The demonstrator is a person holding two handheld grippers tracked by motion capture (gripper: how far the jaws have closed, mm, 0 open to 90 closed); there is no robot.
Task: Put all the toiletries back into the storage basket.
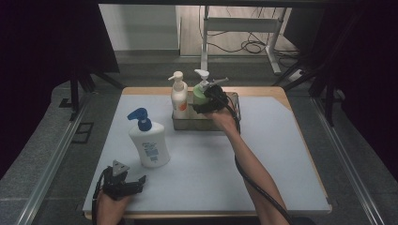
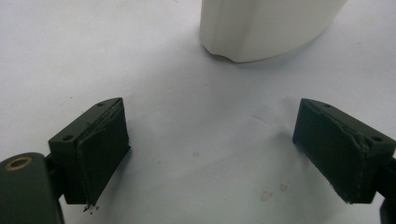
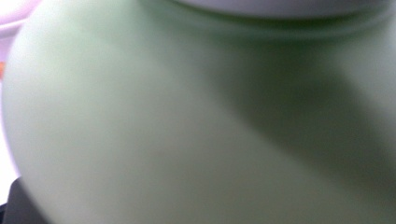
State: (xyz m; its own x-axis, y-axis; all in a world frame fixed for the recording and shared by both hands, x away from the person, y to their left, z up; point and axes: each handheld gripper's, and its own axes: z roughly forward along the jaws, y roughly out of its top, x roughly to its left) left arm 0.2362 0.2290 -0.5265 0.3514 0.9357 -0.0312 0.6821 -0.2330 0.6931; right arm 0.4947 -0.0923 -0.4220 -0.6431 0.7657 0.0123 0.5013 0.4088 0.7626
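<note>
- Green pump bottle [image 1: 201, 95] sits in the right gripper [image 1: 202, 104], jaws closed around its body; up close it is just a blur of green [image 3: 187, 121]
- it stands in the metal tray [image 1: 199, 123] at the table's far edge, beside a white-and-orange bottle [image 1: 179, 97]
- left gripper [image 2: 212, 149] rests near the front edge, jaws wide apart on nothing
- blue-pump white bottle [image 1: 149, 143] stands just beyond it
</note>
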